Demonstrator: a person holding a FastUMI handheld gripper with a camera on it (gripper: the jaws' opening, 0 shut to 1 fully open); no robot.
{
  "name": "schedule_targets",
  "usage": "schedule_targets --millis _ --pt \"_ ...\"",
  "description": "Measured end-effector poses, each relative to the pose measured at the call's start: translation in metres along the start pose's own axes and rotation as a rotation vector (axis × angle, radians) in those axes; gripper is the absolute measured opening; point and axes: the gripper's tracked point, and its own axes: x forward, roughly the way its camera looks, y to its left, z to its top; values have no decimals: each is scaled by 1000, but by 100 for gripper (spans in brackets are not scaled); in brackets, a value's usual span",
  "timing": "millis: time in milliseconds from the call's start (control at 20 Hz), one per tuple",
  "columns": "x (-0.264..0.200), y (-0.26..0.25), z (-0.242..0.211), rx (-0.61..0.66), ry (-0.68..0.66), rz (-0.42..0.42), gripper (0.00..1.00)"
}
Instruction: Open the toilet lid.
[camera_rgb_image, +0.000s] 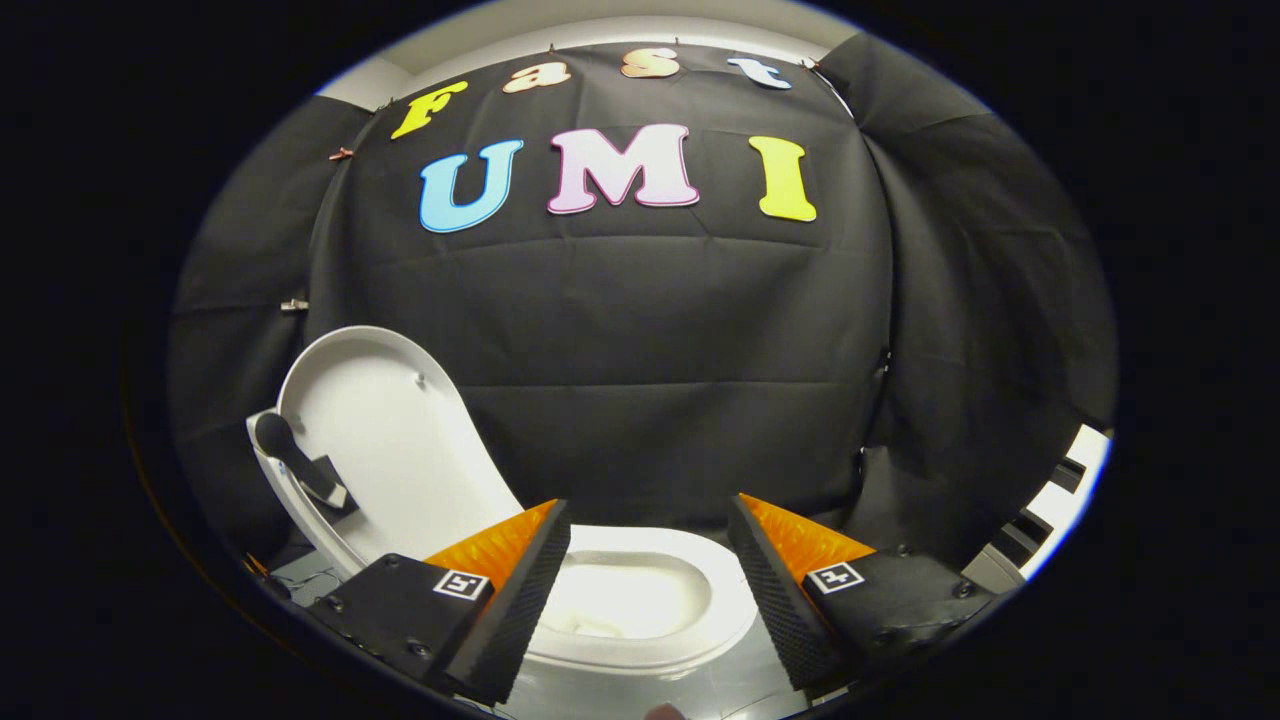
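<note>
A white toilet sits below and just ahead of my fingers. Its lid (395, 440) stands raised, leaning back to the left against the black cloth wall. The white seat ring (720, 600) lies down around the bowl (620, 595), which shows between my two fingers. My gripper (648, 520) is open, with a wide gap and nothing between the fingers. It hovers above the front of the seat, apart from the lid.
A dark hinge or fitting (305, 465) sits on the toilet's left side by the raised lid. Black cloth closes the back and both sides. White furniture with dark slots (1045, 505) stands beyond the right finger.
</note>
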Motion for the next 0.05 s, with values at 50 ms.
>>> schedule_targets --millis 50 --pt "0 0 -1 -7 -22 8 100"
